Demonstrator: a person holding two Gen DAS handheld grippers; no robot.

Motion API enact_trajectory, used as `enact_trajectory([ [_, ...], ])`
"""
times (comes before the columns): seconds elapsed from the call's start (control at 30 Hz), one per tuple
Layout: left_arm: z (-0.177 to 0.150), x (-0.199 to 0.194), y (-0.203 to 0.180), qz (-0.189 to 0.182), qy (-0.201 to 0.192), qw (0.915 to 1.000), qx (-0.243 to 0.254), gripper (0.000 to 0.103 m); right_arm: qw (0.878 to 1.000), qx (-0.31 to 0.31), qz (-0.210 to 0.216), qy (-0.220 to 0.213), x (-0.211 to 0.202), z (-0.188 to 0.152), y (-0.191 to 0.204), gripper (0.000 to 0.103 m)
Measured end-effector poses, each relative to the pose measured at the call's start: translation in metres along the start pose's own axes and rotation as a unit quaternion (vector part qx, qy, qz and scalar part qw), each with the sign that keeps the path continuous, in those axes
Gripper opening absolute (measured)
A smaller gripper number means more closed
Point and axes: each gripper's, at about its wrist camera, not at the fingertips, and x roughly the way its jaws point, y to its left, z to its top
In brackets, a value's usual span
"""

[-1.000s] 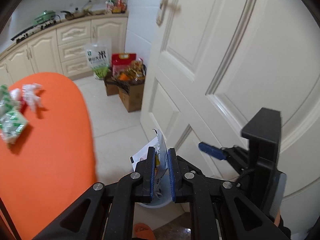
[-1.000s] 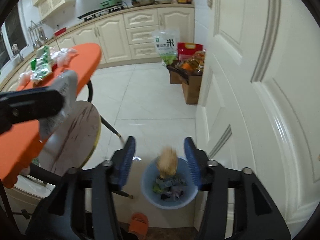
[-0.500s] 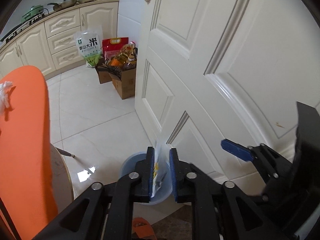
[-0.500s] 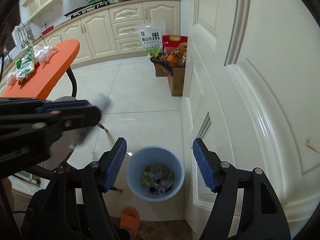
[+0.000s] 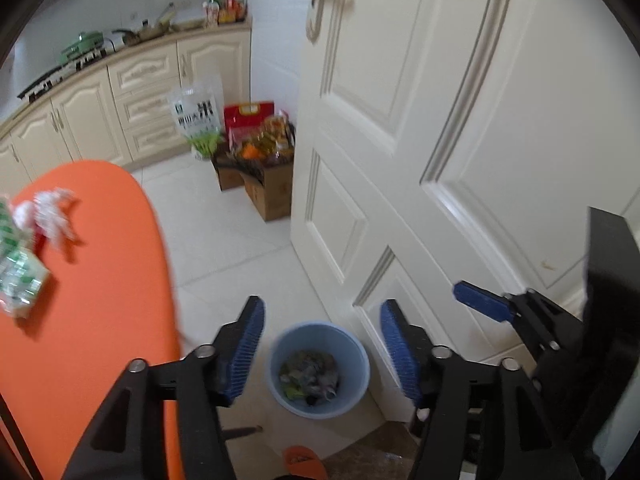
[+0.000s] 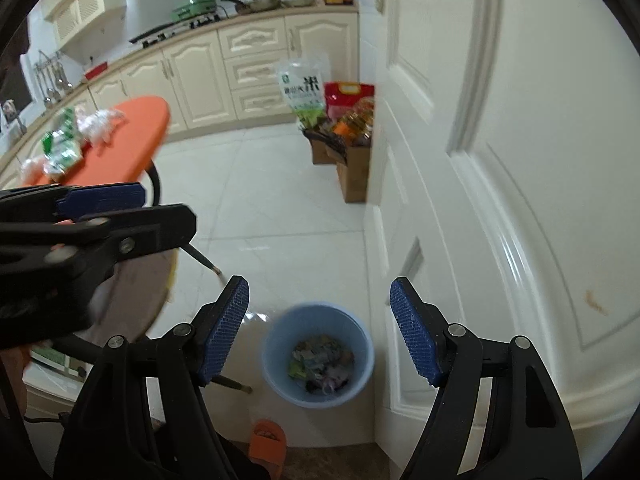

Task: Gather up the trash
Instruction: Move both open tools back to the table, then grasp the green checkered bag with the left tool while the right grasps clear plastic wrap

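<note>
A light blue trash bin stands on the floor by the door, with several wrappers inside; it also shows in the right wrist view. My left gripper is open and empty above the bin. My right gripper is open and empty, also above the bin. On the orange table lie a green and white packet and a crumpled white and red wrapper. The same trash shows far left in the right wrist view.
A cream panelled door stands close on the right. Cardboard boxes with groceries and a rice bag sit by the kitchen cabinets. An orange slipper lies on the floor near the bin. A round wooden stool stands under the table.
My left gripper opened and the white packet it held is gone from its jaws. The left gripper swung back so the table trash is in view again. My right gripper stayed open.
</note>
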Motion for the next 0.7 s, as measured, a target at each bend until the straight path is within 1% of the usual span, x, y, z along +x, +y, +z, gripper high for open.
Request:
enact_trajectory([
  [0.1,-0.003,-0.026,0.025,0.033,-0.024,0.9991,-0.008,0.06,1.0,-0.009,0.017,-0.016,-0.003,0.018,0.021,0.071],
  [0.17,-0.008,-0.039,0.045,0.059,-0.035,0.9975,-0.018,0.062,0.999,-0.014,0.04,-0.025,-0.003,0.032,0.041,0.071],
  [0.23,-0.012,-0.052,0.068,0.085,-0.043,0.9949,-0.034,0.067,0.997,-0.019,0.065,-0.032,-0.001,0.046,0.062,0.071],
  [0.27,-0.012,-0.058,0.085,0.101,-0.046,0.9925,-0.05,0.067,0.997,-0.023,0.071,-0.035,0.001,0.051,0.071,0.071],
  [0.3,-0.014,-0.06,0.097,0.11,-0.048,0.9908,-0.063,0.067,0.996,-0.031,0.076,-0.039,0.003,0.059,0.083,0.072],
  [0.37,-0.02,-0.071,0.125,0.117,-0.052,0.9871,-0.096,0.067,0.994,-0.044,0.09,-0.044,0.009,0.074,0.107,0.072],
  [0.4,-0.023,-0.073,0.143,0.119,-0.049,0.9837,-0.125,0.067,0.993,-0.05,0.096,-0.044,0.012,0.078,0.116,0.072],
  [0.47,-0.028,-0.076,0.172,0.112,-0.044,0.9768,-0.177,0.067,0.991,-0.061,0.11,-0.043,0.02,0.088,0.135,0.072],
  [0.53,-0.034,-0.077,0.2,0.109,-0.045,0.9665,-0.228,0.067,0.989,-0.072,0.126,-0.04,0.03,0.098,0.155,0.072],
  [0.57,-0.031,-0.075,0.212,0.108,-0.05,0.9621,-0.245,0.067,0.987,-0.076,0.135,-0.037,0.036,0.102,0.165,0.072],
  [0.63,-0.023,-0.069,0.235,0.123,-0.049,0.9522,-0.276,0.067,0.986,-0.082,0.14,-0.032,0.044,0.108,0.18,0.072],
  [0.7,-0.019,-0.064,0.25,0.126,-0.044,0.9471,-0.292,0.067,0.985,-0.09,0.144,-0.028,0.053,0.114,0.192,0.072],
])
